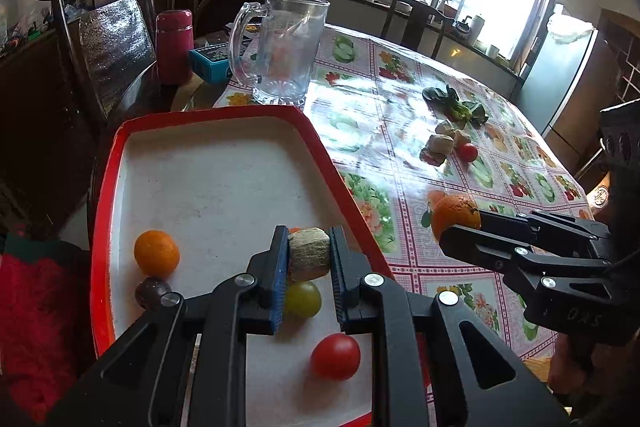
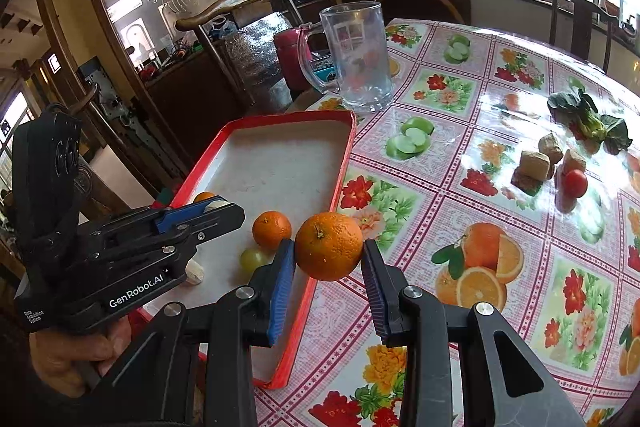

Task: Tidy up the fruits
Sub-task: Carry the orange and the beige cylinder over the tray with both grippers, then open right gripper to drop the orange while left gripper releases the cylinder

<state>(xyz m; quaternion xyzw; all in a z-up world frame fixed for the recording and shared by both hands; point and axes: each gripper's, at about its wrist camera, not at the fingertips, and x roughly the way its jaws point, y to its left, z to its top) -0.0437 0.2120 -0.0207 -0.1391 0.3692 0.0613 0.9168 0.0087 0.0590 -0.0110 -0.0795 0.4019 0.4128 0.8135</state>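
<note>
Counter (image 2: 460,163) under floral oilcloth carries my red-rimmed white tray (image 1: 224,163), small orange (image 1: 156,253) inside. My right tool (image 2: 329,257) clamps a large orange (image 2: 329,246) beside its rim; left tool (image 1: 309,259) clamps a tan fibrous chunk (image 1: 309,253) above it.

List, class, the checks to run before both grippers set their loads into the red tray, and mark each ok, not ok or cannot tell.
1. Left gripper clamped on the tan block: ok.
2. Right gripper clamped on the orange: ok.
3. Tan block above the red tray: ok.
4. Orange inside the tray's rim: cannot tell; it hangs at the near edge.
5. Bare tray floor to set down on: ok.
6. Glass mug clear of the grippers: ok.
</note>
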